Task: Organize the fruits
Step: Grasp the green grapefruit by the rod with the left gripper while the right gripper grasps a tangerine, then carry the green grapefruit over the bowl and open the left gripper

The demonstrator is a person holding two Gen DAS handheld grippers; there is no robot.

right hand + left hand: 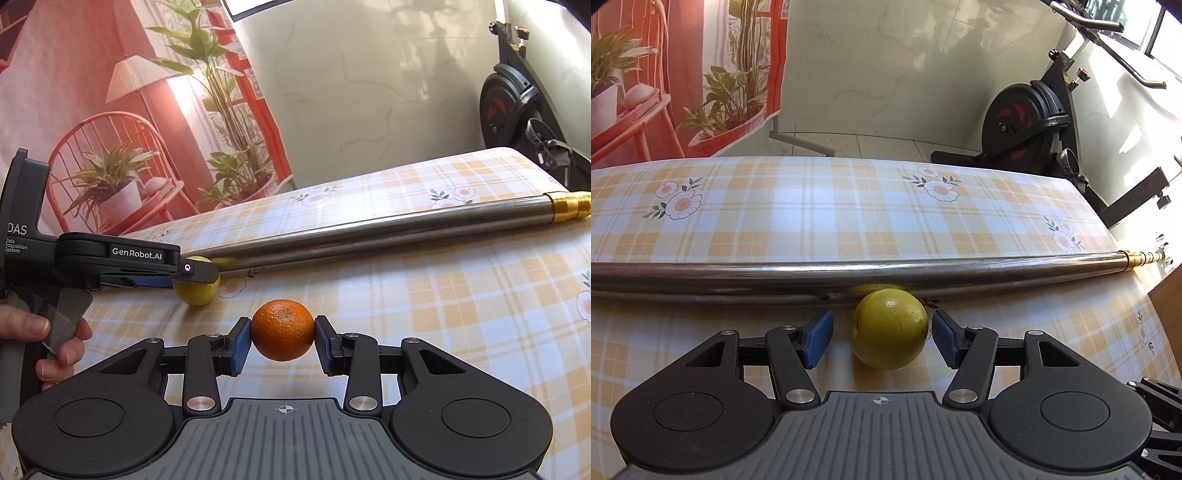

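Yellow-green fruit (890, 328): sat on the checked cloth of the table (812, 229), straight ahead of the left gripper (882, 341) and squarely between its two blue fingers (818, 338). Fingers apart, a clear gap to the fruit on the picture-left side, a far narrower one on the picture-right; no pad pressing on the skin. Roundish body, no real long axis to line up with; small stem dimple turned toward the picture-left finger. Far side resting against, or just beside, a steel pole (849, 271) lying across the table, with a sliver of something yellow showing under the pole behind it, too hidden to name.

Orange (283, 329): clamped between the fingers (240, 345) of the right gripper (283, 345), pads on both flanks, apparently carried clear of the cloth, though contact underneath hard to rule out.

From the right wrist view, left gripper seen reaching in over the yellow-green fruit, a hand (48, 343) on its handle.

Judged next: close the left fingers straight in, no sideways shift needed. Left hand plainly the nearer one; right already occupied. Likely risk: fruit nudged along the pole by uneven contact.
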